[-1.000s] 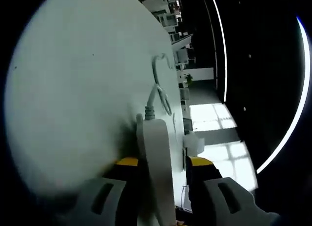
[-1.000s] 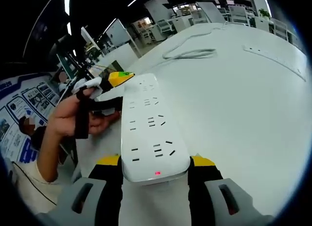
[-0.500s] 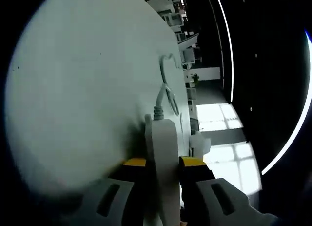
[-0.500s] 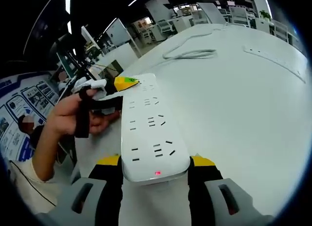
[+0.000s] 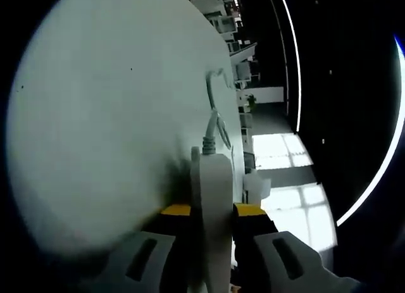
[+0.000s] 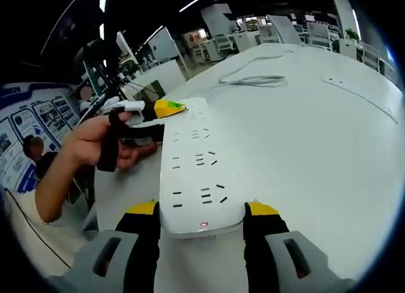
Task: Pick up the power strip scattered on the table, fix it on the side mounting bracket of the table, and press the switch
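Observation:
A white power strip [image 6: 197, 173] lies face up along the white table [image 6: 316, 154], with a red light lit at its near end. My right gripper [image 6: 202, 209] is shut on that near end, a yellow-tipped jaw on each side. At the far end, a hand [image 6: 95, 141] holds my left gripper [image 6: 161, 108] against the strip's edge. In the left gripper view the strip [image 5: 212, 192] stands edge-on, and my left gripper [image 5: 212, 209] is shut on it. The strip's cable [image 5: 212, 116] runs on across the table [image 5: 95, 116].
A looped white cable [image 6: 253, 80] lies at the table's far side. A thin pale bar [image 6: 361, 93] lies near the right edge. A person's forearm [image 6: 54, 185] hangs off the table's left side. Desks and monitors stand behind.
My left gripper's jaws have closed from a wide gap onto the edge of the power strip. The right gripper keeps its hold; its view has shifted slightly.

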